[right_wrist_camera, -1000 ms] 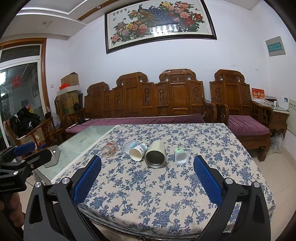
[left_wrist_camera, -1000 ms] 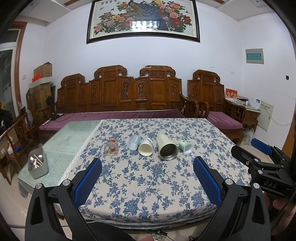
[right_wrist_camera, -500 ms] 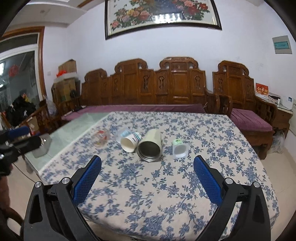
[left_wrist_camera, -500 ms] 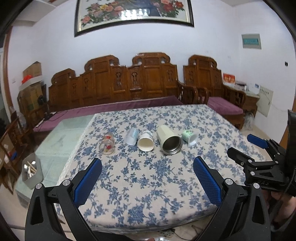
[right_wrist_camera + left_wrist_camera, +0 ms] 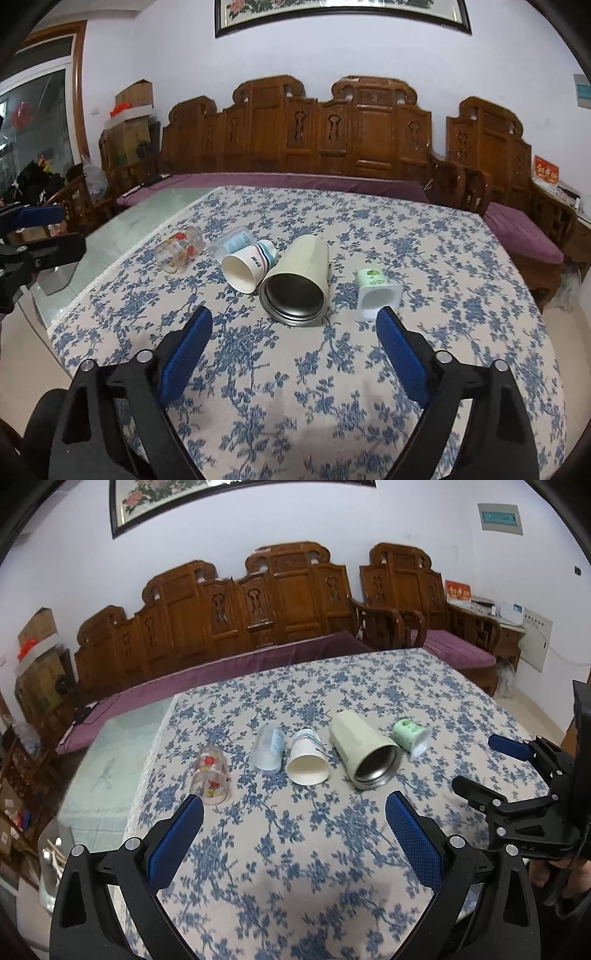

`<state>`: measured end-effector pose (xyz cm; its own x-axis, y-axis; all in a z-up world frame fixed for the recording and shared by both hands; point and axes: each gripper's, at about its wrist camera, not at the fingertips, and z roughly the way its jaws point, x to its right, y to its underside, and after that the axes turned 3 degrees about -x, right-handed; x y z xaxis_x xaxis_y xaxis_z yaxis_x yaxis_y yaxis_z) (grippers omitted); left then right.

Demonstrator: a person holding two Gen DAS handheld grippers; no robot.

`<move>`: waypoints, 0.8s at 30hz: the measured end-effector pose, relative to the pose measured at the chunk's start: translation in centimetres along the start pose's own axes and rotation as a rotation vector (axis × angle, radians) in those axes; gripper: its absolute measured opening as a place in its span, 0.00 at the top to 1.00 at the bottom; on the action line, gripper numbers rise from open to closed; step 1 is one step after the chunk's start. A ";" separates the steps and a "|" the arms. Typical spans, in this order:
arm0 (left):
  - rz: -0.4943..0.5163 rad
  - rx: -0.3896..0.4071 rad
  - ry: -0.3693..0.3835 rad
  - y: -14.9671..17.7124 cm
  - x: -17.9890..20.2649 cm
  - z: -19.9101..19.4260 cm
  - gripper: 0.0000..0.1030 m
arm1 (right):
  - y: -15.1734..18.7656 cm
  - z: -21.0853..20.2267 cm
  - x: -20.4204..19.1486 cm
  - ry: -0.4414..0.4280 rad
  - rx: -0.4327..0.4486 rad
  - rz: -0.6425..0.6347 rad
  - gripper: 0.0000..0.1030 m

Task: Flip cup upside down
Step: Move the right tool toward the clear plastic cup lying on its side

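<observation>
Several cups lie on their sides in a row on the floral tablecloth [image 5: 295,849]: a clear glass with red flowers [image 5: 209,775], a frosted plastic cup [image 5: 266,748], a white paper cup [image 5: 306,757], a large cream steel-lined tumbler [image 5: 364,749] and a small green-and-white cup [image 5: 410,735]. The right wrist view shows them too: glass [image 5: 180,249], paper cup [image 5: 248,264], tumbler [image 5: 297,282], small cup [image 5: 375,291]. My left gripper [image 5: 293,819] is open and empty, short of the paper cup. My right gripper [image 5: 293,332] is open and empty, just before the tumbler's mouth.
The table [image 5: 480,332] stands before carved wooden benches with purple cushions [image 5: 258,657]. A glass-topped part [image 5: 110,757] lies left of the cloth. The right gripper shows at the right edge of the left view [image 5: 517,786]; the left gripper at the left edge of the right view [image 5: 33,236].
Both grippers have moved forward and lower toward the row of cups, which now look much larger. Both stay open. The cups have not moved.
</observation>
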<state>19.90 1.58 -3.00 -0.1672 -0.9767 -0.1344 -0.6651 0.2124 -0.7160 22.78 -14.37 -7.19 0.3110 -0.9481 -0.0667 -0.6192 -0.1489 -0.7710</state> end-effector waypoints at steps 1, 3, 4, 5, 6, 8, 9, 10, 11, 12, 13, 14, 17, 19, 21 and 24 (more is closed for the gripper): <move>0.000 -0.012 0.004 -0.6 -0.3 0.9 0.08 | -0.3 0.5 0.1 -0.011 -0.007 0.007 0.15; -0.003 -0.036 0.013 -1.5 -0.9 2.7 0.12 | -1.1 1.8 0.4 -0.039 -0.029 0.025 0.16; 0.001 -0.051 0.014 -2.0 -1.2 3.8 0.14 | -1.3 2.2 0.4 -0.046 -0.035 0.028 0.18; 0.005 -0.064 0.018 -2.4 -1.4 4.9 0.15 | -1.6 2.7 0.4 -0.055 -0.042 0.028 0.19; 0.006 -0.077 0.023 -2.8 -1.6 5.7 0.16 | -1.9 3.3 0.2 -0.065 -0.051 0.026 0.20; -0.004 -0.115 0.046 -3.7 -2.2 8.2 0.22 | -2.2 4.0 -0.1 -0.079 -0.064 0.020 0.23; -0.010 -0.128 0.054 -4.0 -2.5 9.2 0.23 | -2.5 4.6 -0.4 -0.091 -0.073 0.011 0.24; -0.019 -0.142 0.062 -4.4 -2.7 10.2 0.24 | -2.5 4.8 -0.4 -0.095 -0.077 0.007 0.25; -0.027 -0.157 0.069 -4.8 -3.0 11.5 0.25 | -2.6 5.1 -0.6 -0.101 -0.082 0.002 0.25; -0.030 -0.173 0.073 -5.1 -3.3 12.9 0.25 | -2.6 5.4 -0.8 -0.108 -0.091 -0.002 0.26; -0.032 -0.186 0.072 -5.4 -3.4 14.1 0.25 | -2.6 5.6 -0.9 -0.113 -0.097 -0.005 0.26; -0.036 -0.199 0.073 -5.6 -3.6 15.1 0.26 | -2.5 6.0 -1.0 -0.120 -0.107 -0.008 0.26; -0.068 -0.253 0.091 -6.2 -4.5 18.4 0.27 | -2.2 6.7 -1.2 -0.128 -0.125 -0.012 0.26; -0.101 -0.300 0.095 -6.4 -5.5 21.1 0.29 | -2.0 7.1 -1.3 -0.131 -0.137 -0.011 0.26; -0.132 -0.337 0.101 -6.5 -6.4 23.2 0.32 | -1.6 7.5 -1.1 -0.135 -0.152 -0.007 0.26; -0.180 -0.391 0.112 -6.6 -7.8 26.3 0.35 | -1.1 7.9 -0.7 -0.137 -0.166 -0.003 0.26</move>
<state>44.71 7.01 -15.20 -0.0875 -0.9944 0.0594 -0.9125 0.0561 -0.4052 28.95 -11.30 -11.32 0.4009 -0.9022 -0.1590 -0.7251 -0.2064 -0.6570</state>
